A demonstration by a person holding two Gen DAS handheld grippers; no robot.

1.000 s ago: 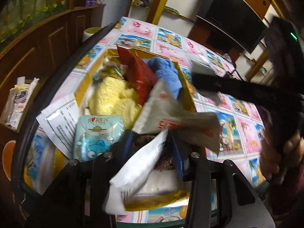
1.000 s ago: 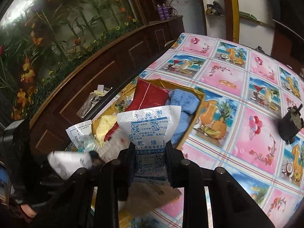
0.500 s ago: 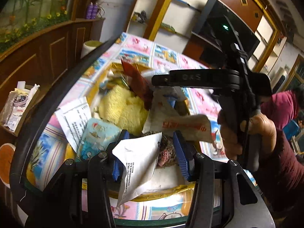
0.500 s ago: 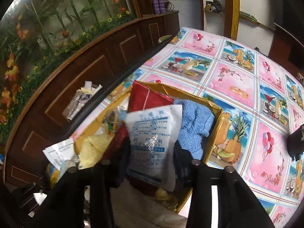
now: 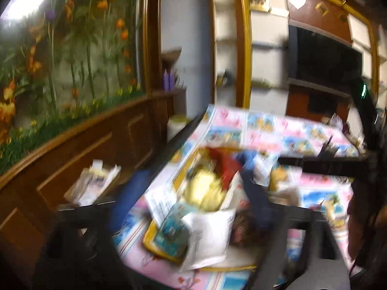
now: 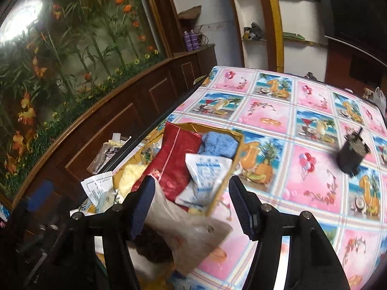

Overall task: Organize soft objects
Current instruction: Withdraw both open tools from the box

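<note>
A yellow box (image 6: 238,138) on the patterned tablecloth holds soft items: a red pouch (image 6: 174,152), a blue towel (image 6: 217,143), a yellow plush (image 6: 130,176) and a white desiccant packet (image 6: 205,176) lying on top. My right gripper (image 6: 191,205) is open above the box's near end, over a crumpled clear bag (image 6: 188,232). The left wrist view is blurred. There my left gripper (image 5: 191,198) is open, and a white packet (image 5: 210,236) lies loose on the box (image 5: 154,244) below it.
A small black device (image 6: 350,152) sits on the tablecloth (image 6: 278,118) to the right. A wooden cabinet with papers (image 6: 108,149) stands left of the table. A teal packet (image 5: 171,229) and printed paper (image 5: 162,203) lie at the box's near end.
Both grippers opened. The right one let the desiccant packet drop onto the box. The left one let go of its white packet and swung upward, blurring its view.
</note>
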